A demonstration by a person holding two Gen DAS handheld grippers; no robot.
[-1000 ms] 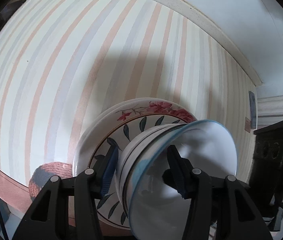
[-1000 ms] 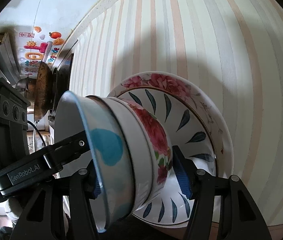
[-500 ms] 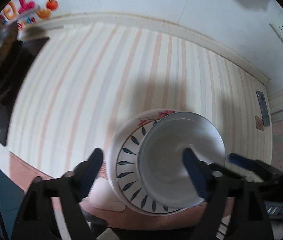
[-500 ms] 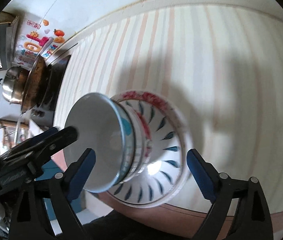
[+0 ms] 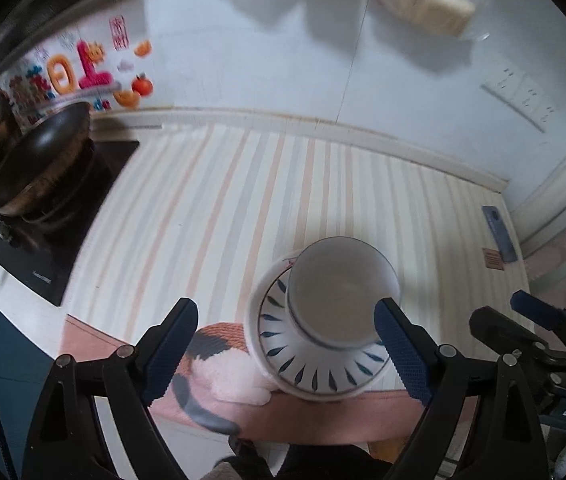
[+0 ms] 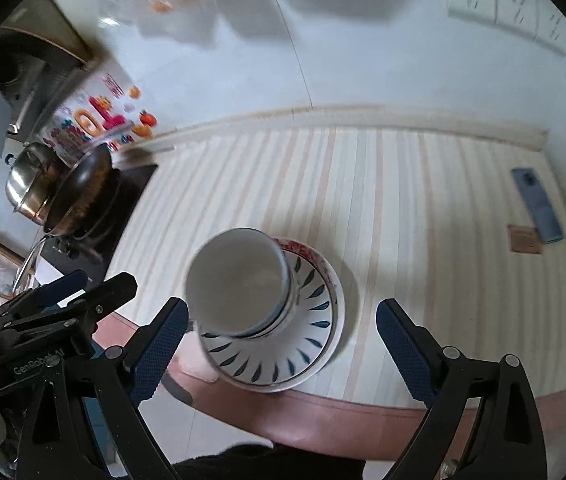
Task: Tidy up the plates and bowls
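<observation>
1. Both grippers are released now: my left gripper (image 5: 287, 350) and right gripper (image 6: 283, 346) have their jaws spread wide with nothing between the pads, where a second ago each was clamped against the stack.
2. Since then I have backed both tools up and away. The stack filled the views before; now it sits small and whole on the counter (image 6: 423, 208), with the blue pads clear of it on either side.
3. I read this as the placing step being finished: the stack stands on its own near the front edge of the striped counter, upright as far as I can tell.
4. Contents, from the bottom up: a floral plate (image 6: 325, 258), of which only a rim sliver shows; on it the leaf plate (image 6: 307, 332) (image 5: 323, 376) with blue teardrop marks.
5. On the leaf plate sit the nested bowls (image 6: 239, 280) (image 5: 339, 292). The right view shows at least two rims, a blue-edged one on top. The top bowl looks empty.
6. The bowls sit off centre, toward the plates' far-left side in the right view, so I judge the stack steady but not perfectly aligned.
7. Elsewhere, a wok (image 5: 39, 164) and a steel pot (image 6: 29, 184) rest on the hob at the left, and a phone (image 6: 537, 204) lies at the far right, well apart from the stack.
8. No other loose plates or bowls show, so the task looks close to done.
</observation>
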